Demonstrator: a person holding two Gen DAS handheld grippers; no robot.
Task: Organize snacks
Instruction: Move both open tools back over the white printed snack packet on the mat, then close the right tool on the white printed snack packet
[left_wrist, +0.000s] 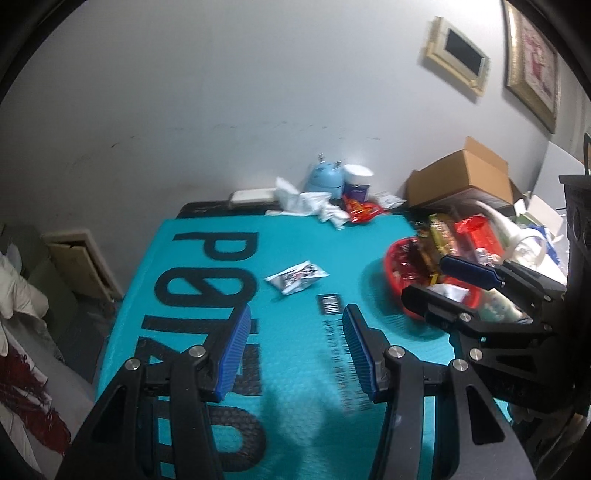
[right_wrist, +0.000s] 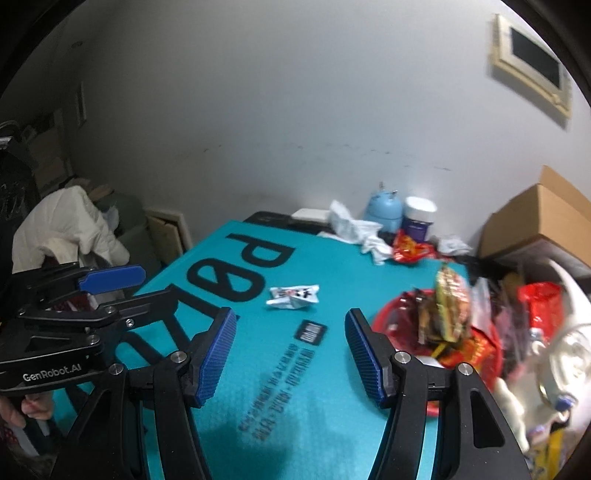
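Both grippers — left gripper (left_wrist: 295, 347), right gripper (right_wrist: 290, 354) — hover level (jaws apart).

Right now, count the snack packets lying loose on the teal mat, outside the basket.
2: a white packet mid-mat, and a red packet at the far edge by the crumpled tissues. Others may hide behind the red basket.

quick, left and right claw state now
Left claw: open, holding nothing, above the teal mat.
Right claw: open, holding nothing.
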